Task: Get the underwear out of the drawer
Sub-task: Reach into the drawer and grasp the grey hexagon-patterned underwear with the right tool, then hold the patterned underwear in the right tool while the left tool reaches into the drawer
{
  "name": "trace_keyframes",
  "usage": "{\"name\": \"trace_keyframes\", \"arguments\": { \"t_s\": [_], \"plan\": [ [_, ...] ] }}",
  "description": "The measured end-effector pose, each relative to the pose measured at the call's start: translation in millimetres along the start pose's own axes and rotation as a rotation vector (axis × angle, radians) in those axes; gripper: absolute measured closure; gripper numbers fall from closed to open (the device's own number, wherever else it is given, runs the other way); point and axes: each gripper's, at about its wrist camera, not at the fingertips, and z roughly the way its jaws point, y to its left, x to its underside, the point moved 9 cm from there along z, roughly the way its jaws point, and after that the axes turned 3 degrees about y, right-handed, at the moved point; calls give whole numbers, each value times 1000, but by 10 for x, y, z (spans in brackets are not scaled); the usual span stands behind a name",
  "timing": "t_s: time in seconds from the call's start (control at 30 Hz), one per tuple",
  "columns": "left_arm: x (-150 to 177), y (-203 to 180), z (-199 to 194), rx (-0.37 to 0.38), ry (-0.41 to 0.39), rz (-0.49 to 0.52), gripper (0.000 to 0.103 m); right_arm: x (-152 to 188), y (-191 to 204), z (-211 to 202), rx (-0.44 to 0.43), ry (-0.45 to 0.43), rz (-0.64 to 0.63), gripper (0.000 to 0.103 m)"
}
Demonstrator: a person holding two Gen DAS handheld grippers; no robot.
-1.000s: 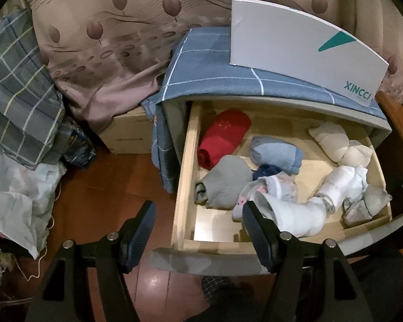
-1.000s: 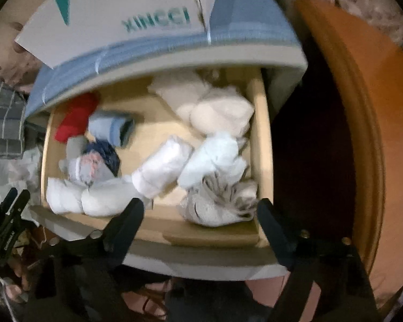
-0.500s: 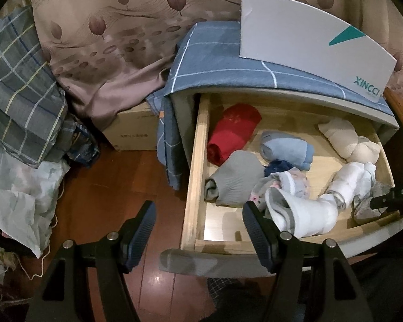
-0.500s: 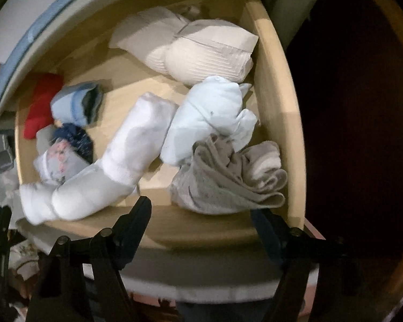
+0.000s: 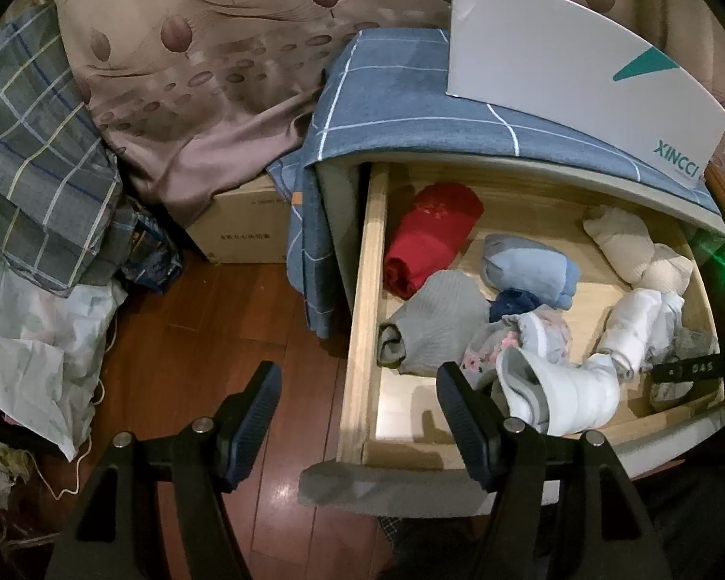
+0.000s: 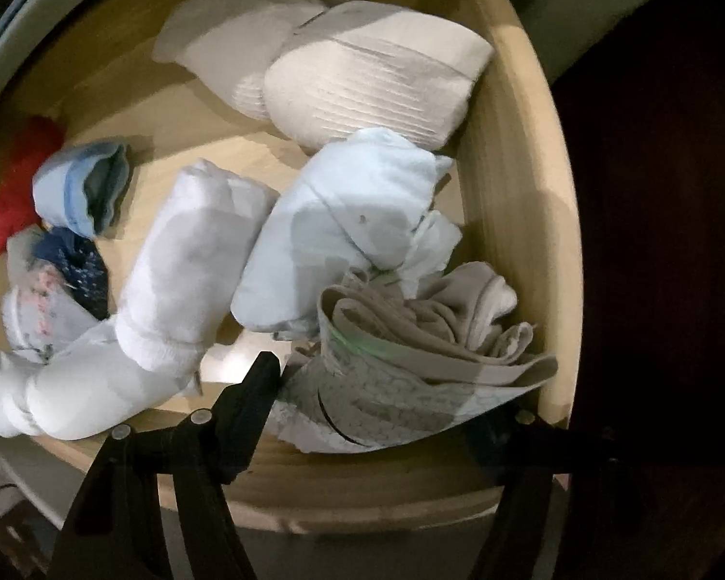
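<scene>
— Where was the underwear at that moment?

— It was inside the open wooden drawer point(image 6: 512, 222), in the near right corner: a crumpled grey pair of underwear point(image 6: 411, 362), lying against the drawer's right wall and just in front of a pale blue roll point(image 6: 333, 237).

— And the right claw point(image 6: 391, 386)?

— It pointed down into the drawer with the grey pair between its fingers. The jaws had just been closing. The left finger point(image 6: 251, 386) stood at the cloth's edge; the other was hidden under the fabric, so I could not tell whether the pads pressed on it yet.

— What about the left claw point(image 5: 357, 415)?

— It hung with its jaws wide apart and nothing between them, over the drawer's front left corner and the wooden floor point(image 5: 208, 338).

— What else lay in the drawer?

— A red roll point(image 5: 430, 237) at the back left, a grey roll point(image 5: 435, 324) in front of it, a light blue roll point(image 5: 531, 270), white bundles point(image 5: 565, 391) along the front, and cream ones point(image 5: 628, 241) at the back right. A white box point(image 5: 570, 77) stood on the blue checked cloth point(image 5: 401, 96) above.
</scene>
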Motion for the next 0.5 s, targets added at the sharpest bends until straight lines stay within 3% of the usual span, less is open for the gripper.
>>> {"name": "trace_keyframes", "arguments": {
  "t_s": [0.1,0.2,0.5],
  "plan": [
    [-11,-51,-40,4,1,27,35,1,41,29,49,-21,-43,48],
    [-46,-85,-86,5,-7,45,35,5,74,28,58,-53,-66,52],
    [-194,-161,-252,24,-20,82,35,141,34,-84,17,-167,-27,55]
  ]
}}
